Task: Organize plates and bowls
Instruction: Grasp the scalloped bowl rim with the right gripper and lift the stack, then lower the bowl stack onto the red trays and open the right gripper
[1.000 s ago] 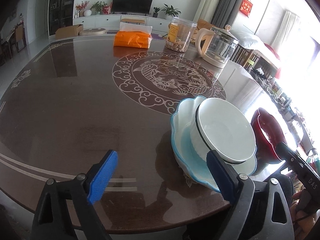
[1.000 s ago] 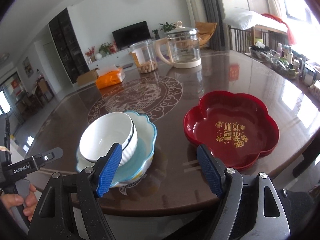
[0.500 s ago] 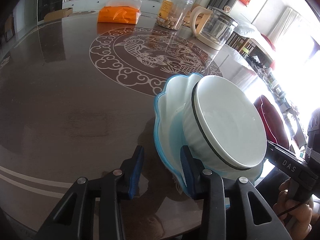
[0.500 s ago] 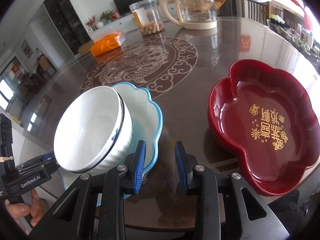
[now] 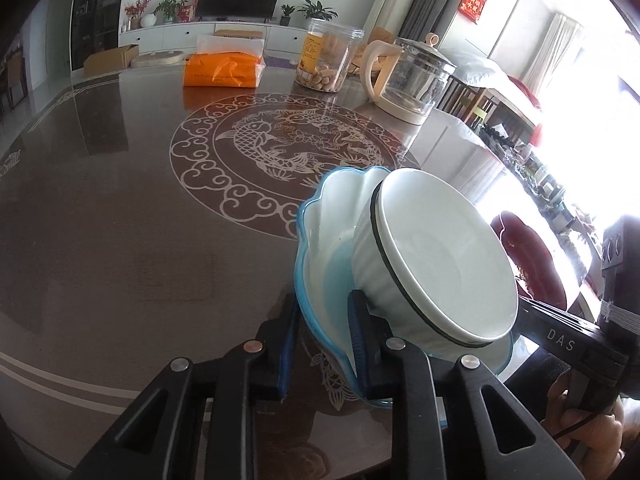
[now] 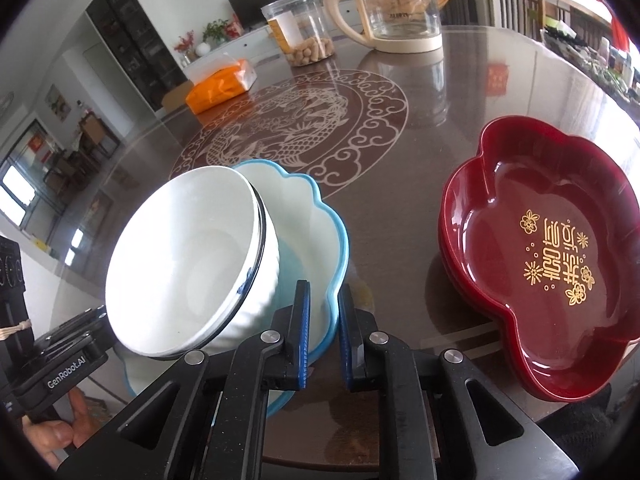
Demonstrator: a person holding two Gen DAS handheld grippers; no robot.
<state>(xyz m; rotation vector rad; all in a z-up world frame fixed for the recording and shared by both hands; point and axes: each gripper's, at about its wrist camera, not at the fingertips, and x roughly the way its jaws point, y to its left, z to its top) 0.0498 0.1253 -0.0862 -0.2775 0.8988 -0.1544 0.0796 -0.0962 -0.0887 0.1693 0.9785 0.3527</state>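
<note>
A blue-rimmed scalloped plate (image 5: 320, 236) (image 6: 316, 236) carries a white ribbed bowl (image 5: 436, 264) (image 6: 188, 256) that leans inside it. My left gripper (image 5: 322, 332) is shut on the plate's near left rim. My right gripper (image 6: 323, 336) is shut on the plate's near right rim. The plate looks lifted off the brown table (image 5: 120, 216). A red flower-shaped tray (image 6: 548, 252) lies on the table to the right; in the left wrist view it (image 5: 532, 256) shows behind the bowl.
At the table's far side stand an orange tissue pack (image 5: 222, 70), a clear jar of snacks (image 5: 326, 60) and a glass kettle (image 5: 408, 76). The table's near edge runs just under both grippers. The living room lies beyond.
Both grippers went from wide open to shut on the blue plate's rim, one on each side. The plate with the bowl has tilted and risen nearer the cameras.
</note>
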